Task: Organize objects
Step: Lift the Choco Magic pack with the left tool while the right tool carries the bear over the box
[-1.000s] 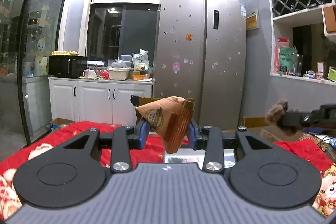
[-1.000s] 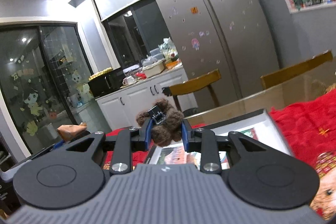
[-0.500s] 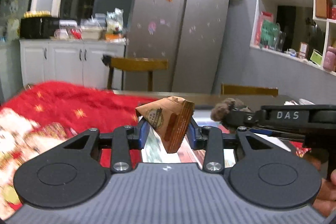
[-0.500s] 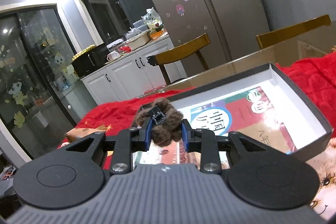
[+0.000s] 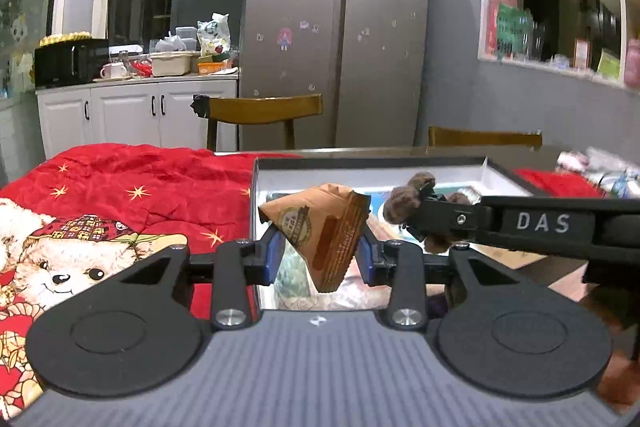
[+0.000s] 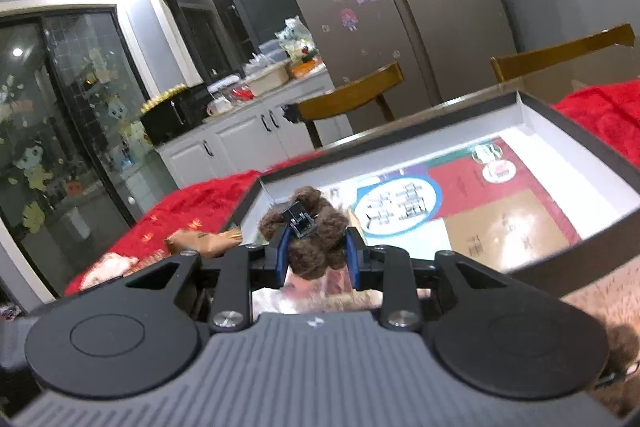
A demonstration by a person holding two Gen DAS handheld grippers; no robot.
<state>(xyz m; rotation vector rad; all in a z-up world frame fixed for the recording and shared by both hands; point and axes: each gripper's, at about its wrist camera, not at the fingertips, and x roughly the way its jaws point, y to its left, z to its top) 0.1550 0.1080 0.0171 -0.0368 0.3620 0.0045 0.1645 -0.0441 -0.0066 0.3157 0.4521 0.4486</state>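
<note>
Left gripper (image 5: 320,255): pinched on brown snack packet (image 5: 322,231), which I held above the open box's (image 5: 256,187) near-left corner. Right gripper (image 6: 316,255): clamped on fuzzy brown clip (image 6: 310,239), also over the box, just right of the packet. Box floor lay directly below and ahead of both.

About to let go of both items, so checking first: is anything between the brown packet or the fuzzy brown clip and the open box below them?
Nothing visible blocks either. The brown packet in the left tool and the fuzzy brown clip in the right tool hang over the open box, whose printed floor lies bare beneath them.
</note>
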